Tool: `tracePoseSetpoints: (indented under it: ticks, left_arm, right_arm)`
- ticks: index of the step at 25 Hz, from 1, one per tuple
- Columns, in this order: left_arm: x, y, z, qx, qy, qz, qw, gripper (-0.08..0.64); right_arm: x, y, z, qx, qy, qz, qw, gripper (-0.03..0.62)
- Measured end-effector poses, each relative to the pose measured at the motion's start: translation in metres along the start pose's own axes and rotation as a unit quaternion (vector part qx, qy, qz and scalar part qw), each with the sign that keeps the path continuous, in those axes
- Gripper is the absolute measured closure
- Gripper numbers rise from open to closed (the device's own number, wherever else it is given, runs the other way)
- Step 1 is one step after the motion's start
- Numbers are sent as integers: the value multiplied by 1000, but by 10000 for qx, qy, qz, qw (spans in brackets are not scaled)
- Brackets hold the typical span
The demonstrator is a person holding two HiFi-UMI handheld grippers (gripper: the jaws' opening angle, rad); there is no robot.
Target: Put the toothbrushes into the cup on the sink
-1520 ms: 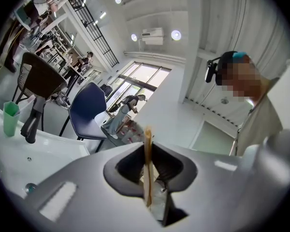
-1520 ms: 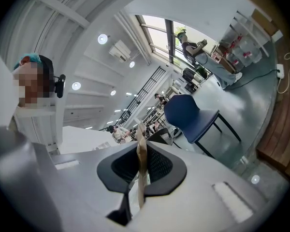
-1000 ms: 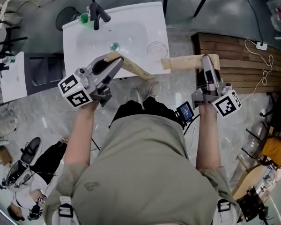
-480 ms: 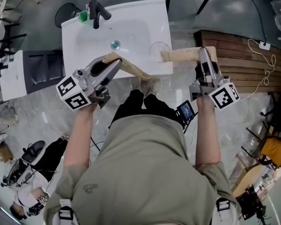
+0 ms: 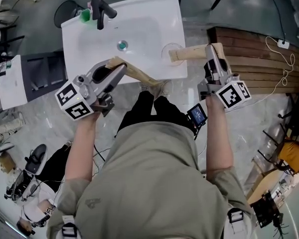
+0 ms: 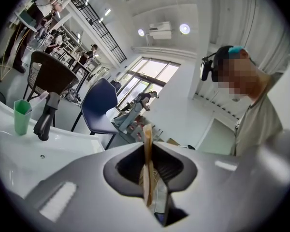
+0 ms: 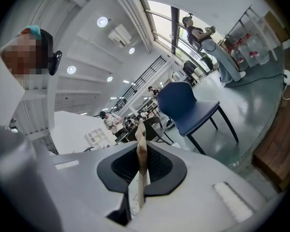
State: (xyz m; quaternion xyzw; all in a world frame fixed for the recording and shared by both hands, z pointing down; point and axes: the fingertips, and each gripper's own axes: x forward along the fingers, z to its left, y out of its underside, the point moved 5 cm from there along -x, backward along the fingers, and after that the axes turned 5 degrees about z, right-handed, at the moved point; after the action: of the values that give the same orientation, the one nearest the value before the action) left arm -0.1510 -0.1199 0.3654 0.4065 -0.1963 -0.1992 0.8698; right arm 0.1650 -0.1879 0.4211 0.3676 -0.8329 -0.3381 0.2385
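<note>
Toothbrushes [image 5: 142, 74], wrapped, sit pinched in left gripper [image 5: 120, 69] and right gripper [image 5: 210, 52].

Khaki short-sleeved shirt [image 5: 149, 183] is worn, small logo [image 5: 92, 202] printed on it; black legwear [image 5: 149, 111], light shoes [image 5: 157, 87]. Small screen [image 5: 197, 115] at waist. Grey left gripper [image 5: 120, 69] and right gripper [image 5: 211, 51], black-and-white marker cubes [image 5: 74, 101] fitted.

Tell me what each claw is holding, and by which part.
Left claw pinches a wrapped toothbrush near one end; right claw pinches another wrapped toothbrush near its end.
</note>
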Motion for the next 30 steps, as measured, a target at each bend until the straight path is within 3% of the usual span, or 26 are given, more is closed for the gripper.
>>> tracePoseSetpoints:
  ticks: [30]
  left_arm:
    - [-4, 8, 4, -66, -59, 102, 9999, 509]
  right_arm:
    - [26, 42, -17, -536, 115, 505, 9972, 575]
